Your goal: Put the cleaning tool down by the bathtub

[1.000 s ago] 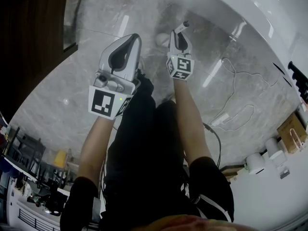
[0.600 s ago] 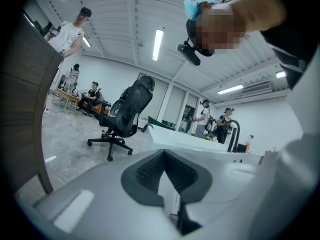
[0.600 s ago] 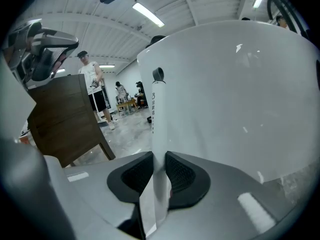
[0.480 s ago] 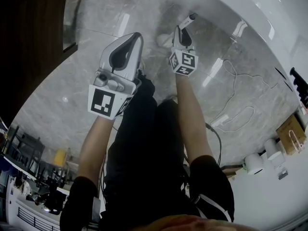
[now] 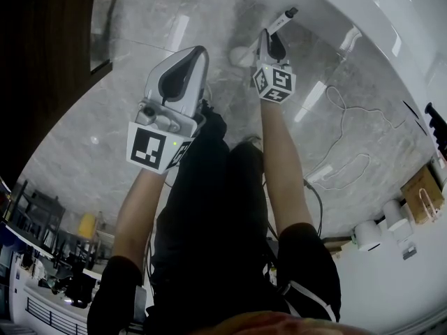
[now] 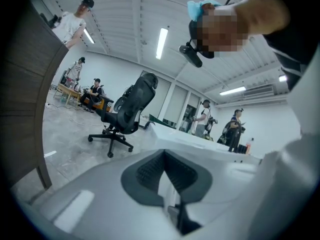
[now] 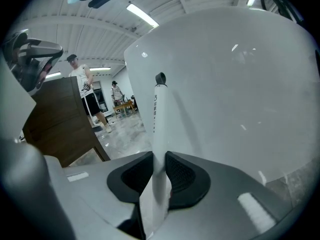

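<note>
The cleaning tool (image 5: 285, 18) is a slim white handle with a black tip, and my right gripper (image 5: 269, 42) is shut on it. In the right gripper view the handle (image 7: 160, 114) rises from between the dark pads of my right gripper (image 7: 159, 176), close against the white bathtub wall (image 7: 240, 84). The bathtub (image 5: 363, 5) curves across the top right of the head view. My left gripper (image 5: 190, 63) hangs to the left over the grey floor. It (image 6: 172, 184) is shut, with nothing between its pads. A white round thing (image 5: 237, 54) lies beside the right gripper; whether it belongs to the tool I cannot tell.
A dark wooden cabinet (image 5: 49, 61) stands at the left. A white cable (image 5: 342, 117) and power strip (image 5: 321, 174) lie on the marble floor by the tub. A cardboard box (image 5: 422, 187) and white cylinders (image 5: 370, 236) sit at the right. An office chair (image 6: 125, 116) and several people are farther off.
My right gripper has carried the handle up and to the right in the head view, closer to the bathtub. The left gripper has hardly shifted.
</note>
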